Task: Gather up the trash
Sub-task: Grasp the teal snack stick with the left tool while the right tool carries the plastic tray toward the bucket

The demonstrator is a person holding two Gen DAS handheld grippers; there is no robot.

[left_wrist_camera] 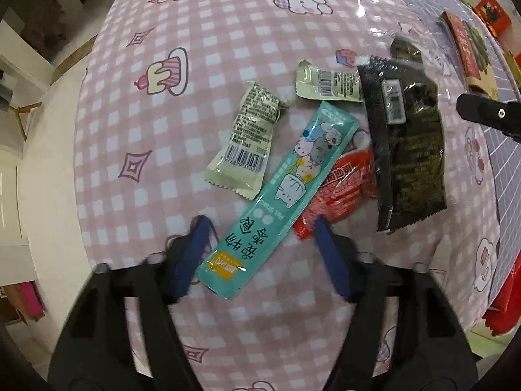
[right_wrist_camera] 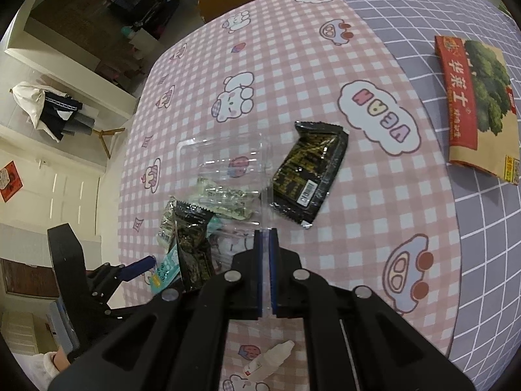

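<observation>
- Lower left of the left wrist view: left gripper partly spread, blue pads either side of the teal wrapper's near end, neither pad seen pressing; nothing gripped as far as can be told.
- Left of centre: pale green wrapper, crumpled, barcode and small print too fine to read.
- Centre: teal pet-snack sachet, long and flat, cartoon cats, "Pet Snack" legible beside Chinese characters. Judged feather-light, limp and slick; best pinched across the narrow near end.
- Just right, tucked under it: red wrapper, crinkly, white Chinese lettering.
- Upper centre: second pale wrapper, barcode showing.
- Right: black wrapper, glossy, white barcode label, gold print unreadable.
- Right wrist view, centre bottom: right gripper clenched on the edge of a clear plastic tray; thin, probably springy and easily cracked.
- Far right: red-and-kraft pouch with tree picture, reading "华莱士".
</observation>
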